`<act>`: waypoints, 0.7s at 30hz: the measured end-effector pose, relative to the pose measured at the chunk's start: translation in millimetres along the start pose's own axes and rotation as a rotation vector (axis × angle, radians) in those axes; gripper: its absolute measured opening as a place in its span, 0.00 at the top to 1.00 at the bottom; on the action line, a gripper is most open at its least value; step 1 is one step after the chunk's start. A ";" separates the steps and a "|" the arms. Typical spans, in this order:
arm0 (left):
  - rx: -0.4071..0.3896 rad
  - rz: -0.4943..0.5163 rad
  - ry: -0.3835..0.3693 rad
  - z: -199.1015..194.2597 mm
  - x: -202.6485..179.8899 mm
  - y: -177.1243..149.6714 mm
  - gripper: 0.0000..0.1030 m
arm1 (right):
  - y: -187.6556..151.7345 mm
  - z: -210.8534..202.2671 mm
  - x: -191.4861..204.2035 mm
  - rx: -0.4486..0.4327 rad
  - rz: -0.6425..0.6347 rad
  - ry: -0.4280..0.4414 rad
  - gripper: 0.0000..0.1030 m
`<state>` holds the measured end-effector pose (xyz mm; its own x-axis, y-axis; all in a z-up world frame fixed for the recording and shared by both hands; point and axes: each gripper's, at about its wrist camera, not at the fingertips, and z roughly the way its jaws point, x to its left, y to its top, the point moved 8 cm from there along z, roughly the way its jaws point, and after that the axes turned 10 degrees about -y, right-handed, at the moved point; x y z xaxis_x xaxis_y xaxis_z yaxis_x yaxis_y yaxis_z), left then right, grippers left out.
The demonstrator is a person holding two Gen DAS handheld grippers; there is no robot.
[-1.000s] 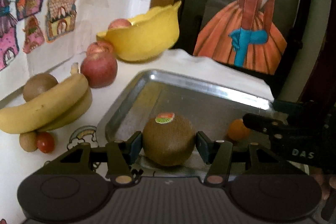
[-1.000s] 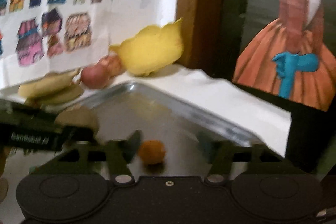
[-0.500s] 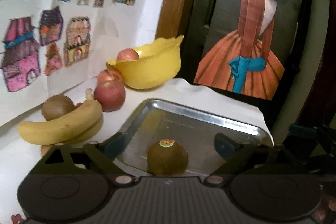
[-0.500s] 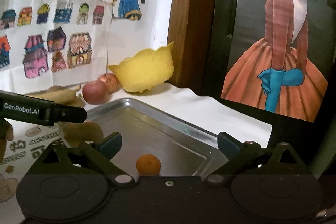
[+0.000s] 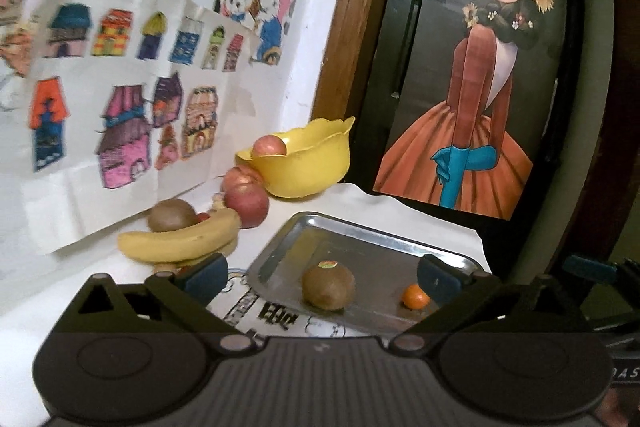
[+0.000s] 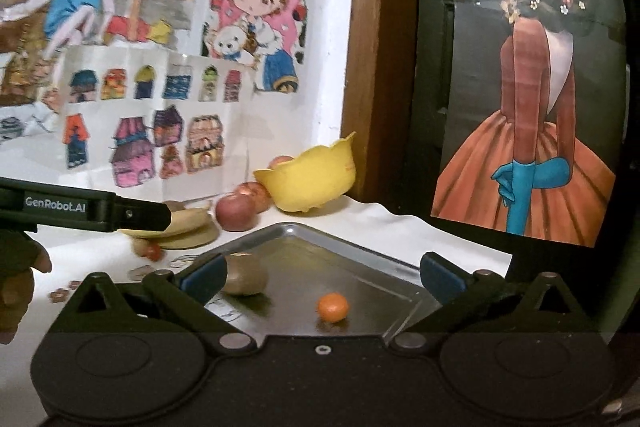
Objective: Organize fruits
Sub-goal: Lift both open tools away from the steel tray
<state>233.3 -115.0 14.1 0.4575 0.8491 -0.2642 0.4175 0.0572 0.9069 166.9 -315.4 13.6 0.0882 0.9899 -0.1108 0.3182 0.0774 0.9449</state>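
Left gripper (image 5: 320, 277) now spread wide and backed off; kiwi (image 5: 328, 286) released, resting ahead of it on tray (image 5: 360, 239). Right gripper (image 6: 320, 277) likewise spread, orange (image 6: 333, 307) dropped. Both placements done.

Fruit count: two kiwis (image 5: 328, 286) (image 5: 172, 214), three apples (image 5: 245, 204) (image 5: 241, 177) (image 5: 269, 148), two bananas (image 5: 180, 238), one small orange (image 5: 415, 296). Containers: one metal tray (image 5: 360, 231), one yellow bowl (image 5: 304, 167).

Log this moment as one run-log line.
left gripper: open | right gripper: open | kiwi, small orange: on tray
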 end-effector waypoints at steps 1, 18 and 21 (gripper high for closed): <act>-0.003 0.001 0.003 -8.2 0.5 -1.4 0.00 | -1.1 -7.9 2.7 0.000 0.002 0.003 0.01; 0.043 0.053 0.048 -106.5 19.9 -51.8 0.00 | -46.4 -93.2 52.7 0.095 -0.021 0.037 0.01; 0.054 0.049 0.058 -115.9 27.3 -59.3 0.00 | -53.2 -98.1 64.1 0.128 -0.043 0.046 0.01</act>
<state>130.0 -34.4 -8.9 0.4332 0.8790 -0.1993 0.4385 -0.0124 0.8986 63.0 -244.5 -13.5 0.0291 0.9906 -0.1333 0.4386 0.1072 0.8923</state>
